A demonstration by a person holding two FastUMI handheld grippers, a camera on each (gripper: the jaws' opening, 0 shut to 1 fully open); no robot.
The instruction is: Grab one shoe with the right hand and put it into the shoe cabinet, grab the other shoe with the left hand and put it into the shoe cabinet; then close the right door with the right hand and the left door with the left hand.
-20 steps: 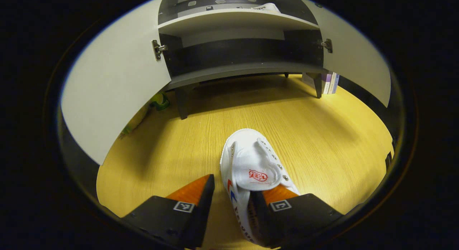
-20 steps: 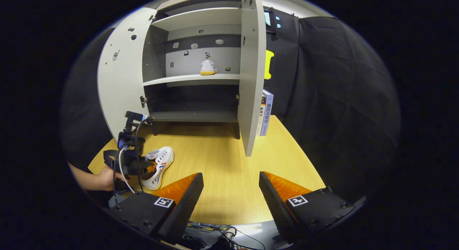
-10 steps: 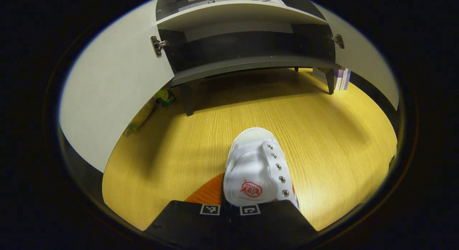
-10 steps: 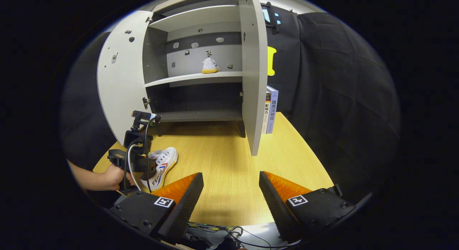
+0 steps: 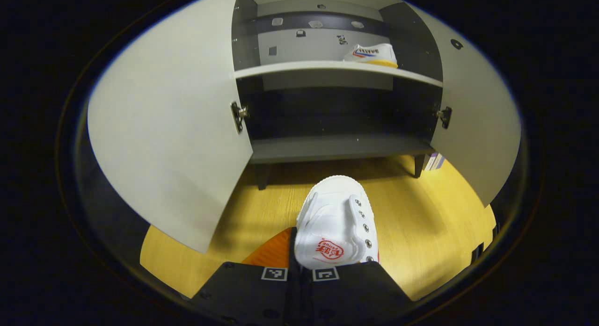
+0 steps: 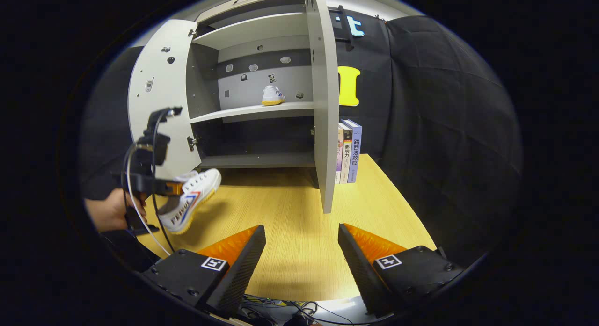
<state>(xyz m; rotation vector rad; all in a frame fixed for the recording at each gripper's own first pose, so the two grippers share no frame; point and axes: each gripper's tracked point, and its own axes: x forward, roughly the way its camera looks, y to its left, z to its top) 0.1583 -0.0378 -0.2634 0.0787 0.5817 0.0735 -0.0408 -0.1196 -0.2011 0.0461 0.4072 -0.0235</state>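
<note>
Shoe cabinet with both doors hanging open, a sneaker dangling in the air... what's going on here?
A person is tidying shoes into the shoe cabinet with a pair of hand-held tongs. The left tongs are clamped on a white sneaker, held clear above the wooden table and pointed at the cabinet. Its mate already sits on the upper shelf. The right tongs are open and empty, low over the table. Both doors are open. Some books stand beside the cabinet.
</note>
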